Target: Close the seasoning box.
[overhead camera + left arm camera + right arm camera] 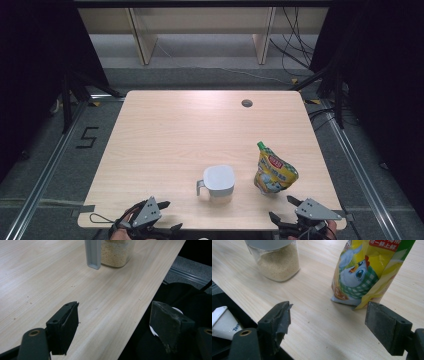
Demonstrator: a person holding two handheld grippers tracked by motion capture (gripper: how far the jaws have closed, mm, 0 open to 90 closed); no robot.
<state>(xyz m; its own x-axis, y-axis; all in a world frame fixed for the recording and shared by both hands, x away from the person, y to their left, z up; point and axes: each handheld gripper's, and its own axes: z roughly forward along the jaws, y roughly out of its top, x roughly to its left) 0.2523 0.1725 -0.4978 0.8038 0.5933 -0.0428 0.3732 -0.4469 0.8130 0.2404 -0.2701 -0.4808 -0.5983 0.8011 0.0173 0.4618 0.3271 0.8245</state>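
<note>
While both grippers wait at the near edge of the table (pixel 165 125), the jar (pixel 218 181) and the pouch (pixel 274 171) stand upright just ahead of them, side by side and apart, in the near right part of the top. The left gripper (pixel 159 216) has its jaws spread wide with nothing between them, and one jaw hangs past the table's edge in the left gripper view. The right gripper (pixel 284 209) is likewise wide open and empty, just short of the pouch. Bare wood runs wide to the left and toward the far side, up to a small round hole (pixel 246 103) near the far edge. From above the jar shows a pale lid and a side handle; the gripper views show its clear wall and beige grains inside (pixel 279 266). The right gripper view shows a cartoon chicken on the pouch (pixel 357 273).
</note>
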